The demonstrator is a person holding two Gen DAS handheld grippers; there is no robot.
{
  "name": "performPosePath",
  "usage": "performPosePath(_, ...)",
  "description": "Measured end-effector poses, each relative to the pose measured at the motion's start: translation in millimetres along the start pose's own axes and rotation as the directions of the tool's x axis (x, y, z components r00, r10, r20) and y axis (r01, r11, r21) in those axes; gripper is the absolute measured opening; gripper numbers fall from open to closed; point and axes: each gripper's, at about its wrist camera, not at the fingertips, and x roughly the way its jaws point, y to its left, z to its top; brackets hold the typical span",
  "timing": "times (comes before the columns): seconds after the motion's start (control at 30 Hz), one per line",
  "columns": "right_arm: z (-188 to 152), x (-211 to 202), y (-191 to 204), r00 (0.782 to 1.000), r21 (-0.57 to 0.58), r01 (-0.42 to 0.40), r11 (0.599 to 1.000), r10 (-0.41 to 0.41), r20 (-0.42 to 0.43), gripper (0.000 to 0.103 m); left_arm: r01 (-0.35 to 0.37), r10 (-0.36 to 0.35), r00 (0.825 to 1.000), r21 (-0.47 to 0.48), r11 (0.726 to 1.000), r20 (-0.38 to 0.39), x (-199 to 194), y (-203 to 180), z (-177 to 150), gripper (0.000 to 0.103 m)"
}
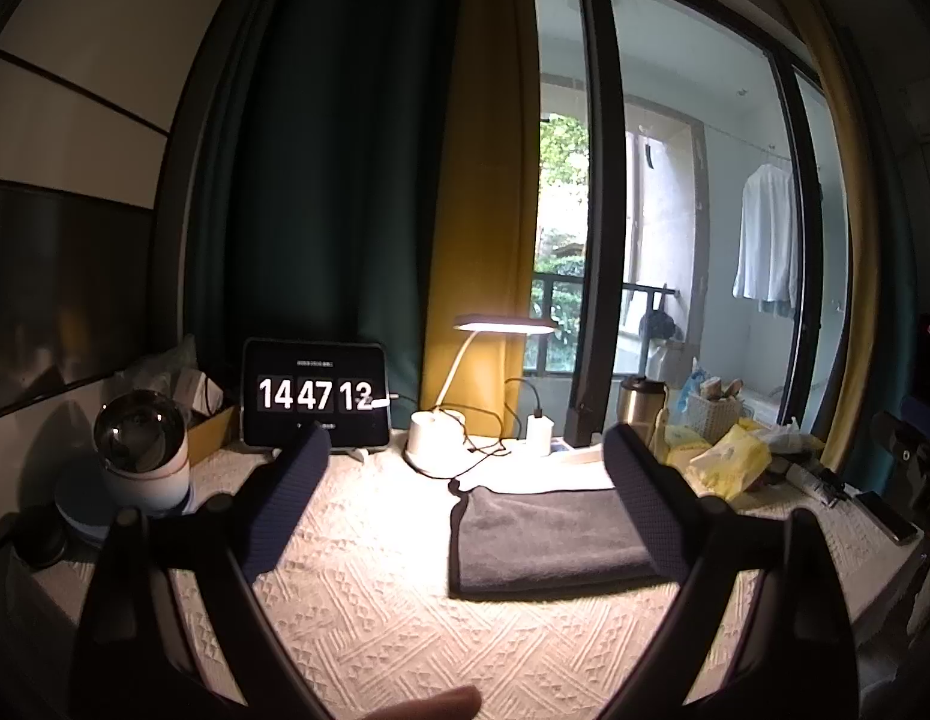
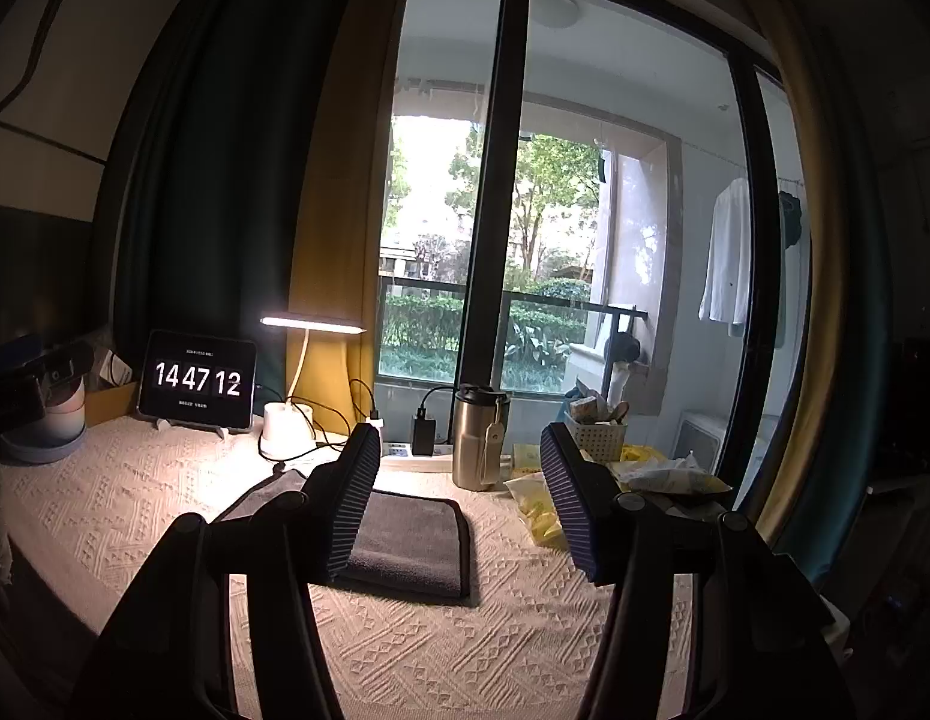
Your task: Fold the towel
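Observation:
A grey towel [image 1: 543, 540] lies folded into a rectangle on the cream textured tablecloth [image 1: 375, 612]. It also shows in the right wrist view [image 2: 411, 534]. My left gripper [image 1: 465, 510] is open and empty, held above the table, with the towel under its right finger [image 1: 645, 510]. My right gripper [image 2: 459, 498] is open and empty, held above the towel's right part; its left finger [image 2: 351, 498] hides part of the towel.
A tablet clock [image 1: 315, 394], a lit desk lamp [image 1: 435, 438], a round white device [image 1: 144, 450], a steel tumbler [image 2: 480, 438], a power strip [image 2: 417, 456], a basket [image 2: 597, 438] and yellow packets [image 1: 729, 459] line the table's back and right.

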Motion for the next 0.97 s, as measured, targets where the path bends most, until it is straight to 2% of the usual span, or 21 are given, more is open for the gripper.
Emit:
performPosePath(0.63,-4,1,2,1.0,-0.002,-0.006,1.0,0.006,-0.017,0.059,0.011,-0.011,1.0,0.002,1.0,-0.013,2,-2,-1,0.094)
performPosePath(0.97,-8,15,-1,0.999,0.014,-0.026,1.0,0.027,-0.045,0.059,0.012,-0.012,1.0,0.023,1.0,-0.013,11,-8,-2,0.094)
